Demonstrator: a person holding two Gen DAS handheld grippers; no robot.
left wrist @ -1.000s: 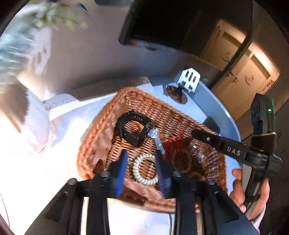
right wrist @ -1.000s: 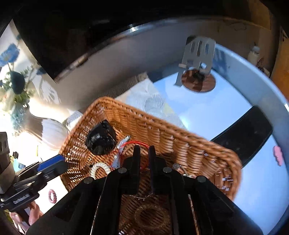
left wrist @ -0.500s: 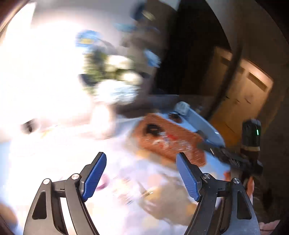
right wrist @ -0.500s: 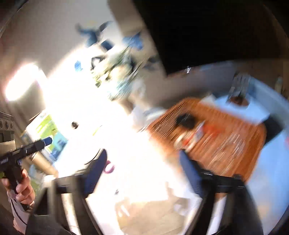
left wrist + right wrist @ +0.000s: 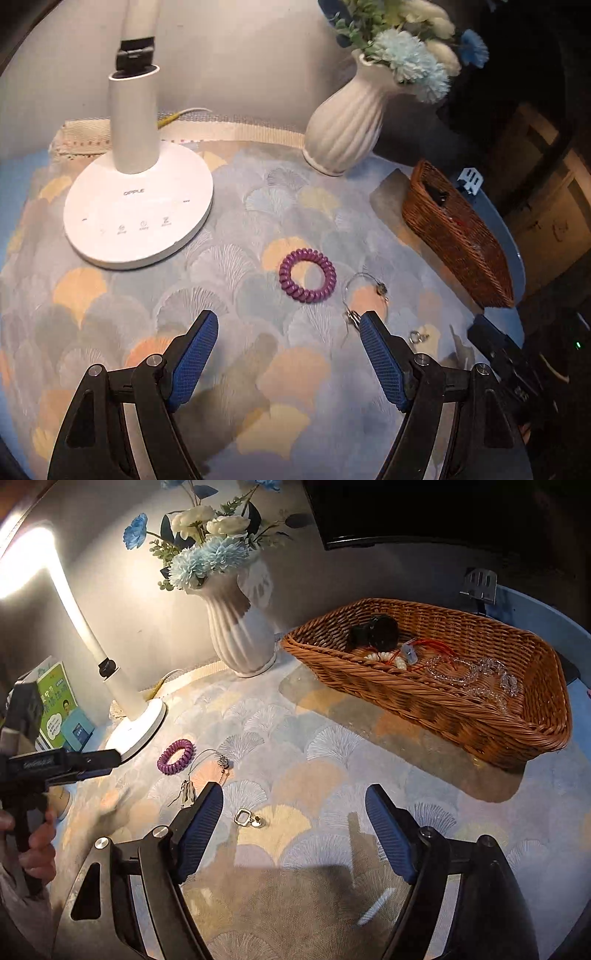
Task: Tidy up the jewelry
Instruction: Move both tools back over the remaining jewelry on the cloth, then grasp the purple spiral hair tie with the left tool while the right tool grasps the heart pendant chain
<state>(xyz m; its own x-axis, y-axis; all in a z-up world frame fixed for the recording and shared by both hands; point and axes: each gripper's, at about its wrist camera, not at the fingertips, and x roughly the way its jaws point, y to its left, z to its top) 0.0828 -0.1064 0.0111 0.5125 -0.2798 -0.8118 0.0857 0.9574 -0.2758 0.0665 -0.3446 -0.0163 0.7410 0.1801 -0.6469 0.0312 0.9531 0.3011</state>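
Both grippers are spread wide with nothing in them right now. The left gripper [image 5: 286, 334] hovers over the patterned cloth on the surface [image 5: 229, 369], with the purple coil hair tie [image 5: 307, 276] lying just ahead of it, a bit toward its right finger. The thin silver necklace [image 5: 364, 295] sits right beside that finger's tip, nearly touching. The right gripper [image 5: 293, 806] has the small gold earring [image 5: 248, 818] between its fingers, close to its left one. The wicker basket [image 5: 424, 698] is well apart at the far side, already holding a black watch, a cream bead bracelet, red cord and clear beads.

Stuff I'd worry about: that necklace is so fine the pads could close on cloth and bunch it up instead, or grab one end and drag the rest. The earring is tiny and flat, easy to flick away if the gripper comes down off-centre. Also both grippers are working the same small patch, so they could bump each other.
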